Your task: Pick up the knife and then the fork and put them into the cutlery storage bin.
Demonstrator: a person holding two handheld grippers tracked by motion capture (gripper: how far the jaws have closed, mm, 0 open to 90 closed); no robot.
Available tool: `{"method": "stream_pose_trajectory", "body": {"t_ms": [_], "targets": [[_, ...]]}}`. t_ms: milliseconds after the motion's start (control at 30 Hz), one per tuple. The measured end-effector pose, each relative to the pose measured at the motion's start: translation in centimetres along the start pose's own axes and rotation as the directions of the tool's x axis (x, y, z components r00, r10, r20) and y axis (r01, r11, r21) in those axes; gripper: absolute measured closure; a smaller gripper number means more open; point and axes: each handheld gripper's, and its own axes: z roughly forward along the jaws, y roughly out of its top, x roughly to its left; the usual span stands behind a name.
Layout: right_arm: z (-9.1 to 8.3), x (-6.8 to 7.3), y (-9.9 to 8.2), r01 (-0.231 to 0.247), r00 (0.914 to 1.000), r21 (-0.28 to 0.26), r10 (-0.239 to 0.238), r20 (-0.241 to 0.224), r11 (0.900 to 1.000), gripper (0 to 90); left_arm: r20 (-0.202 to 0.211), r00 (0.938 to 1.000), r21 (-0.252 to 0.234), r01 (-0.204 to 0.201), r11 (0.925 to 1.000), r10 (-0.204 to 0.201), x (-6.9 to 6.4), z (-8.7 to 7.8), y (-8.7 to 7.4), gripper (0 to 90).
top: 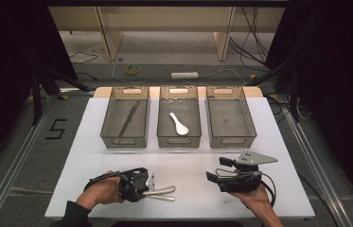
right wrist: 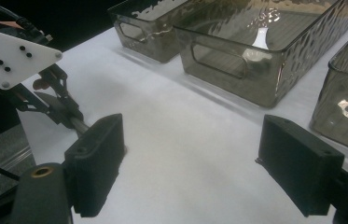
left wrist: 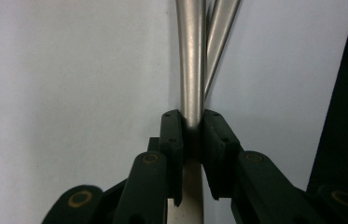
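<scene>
Two slim steel utensil handles (top: pixel 162 191) lie side by side on the white table (top: pixel 183 161) at the front left. I cannot tell whether they are joined. My left gripper (top: pixel 146 184) points right and is shut on the wider handle (left wrist: pixel 191 93), with both black pads (left wrist: pixel 171 135) pressed against it. The thinner handle (left wrist: pixel 219 42) runs just beside it. At the front right, my right gripper (top: pixel 217 169) stands open with nothing between its fingers (right wrist: pixel 98 154). From there the left gripper (right wrist: pixel 69 114) is at the far left.
Three smoky see-through bins stand in a row at the back of the table. The left bin (top: pixel 123 141) holds a thin dark stick (top: pixel 127 118), the middle bin (top: pixel 179 140) a white spoon (top: pixel 179 124), and the right bin (top: pixel 231 140) has a bare floor.
</scene>
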Motion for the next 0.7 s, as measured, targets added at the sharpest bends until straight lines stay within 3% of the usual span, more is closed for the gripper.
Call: {"method": "stream_pose_trajectory", "body": {"t_ms": [233,400,533,700], "targets": [[0.0,0.0,0.0,-0.002,1.0000,0.001,0.002,0.002,1.0000,23.3,0.007,0.9999,-0.013,0.009,0.9999,-0.009,0.0,-0.5,0.0,79.1],[0.0,0.0,0.0,-0.002,1.0000,0.001,0.002,0.001,1.0000,23.3,-0.011,0.9989,-0.028,0.045,0.9986,-0.045,0.3,-1.1,-0.1,79.3],[0.0,0.0,0.0,0.000,1.0000,-0.004,0.000,-0.001,1.0000,23.4,0.003,0.9960,-0.050,0.089,0.9948,-0.089,0.5,-1.4,-0.1,79.5],[0.0,0.1,0.1,0.000,1.0000,-0.003,0.000,-0.004,1.0000,23.7,0.034,0.9887,-0.096,0.148,0.9843,-0.146,0.7,-2.1,0.3,79.6]]}}
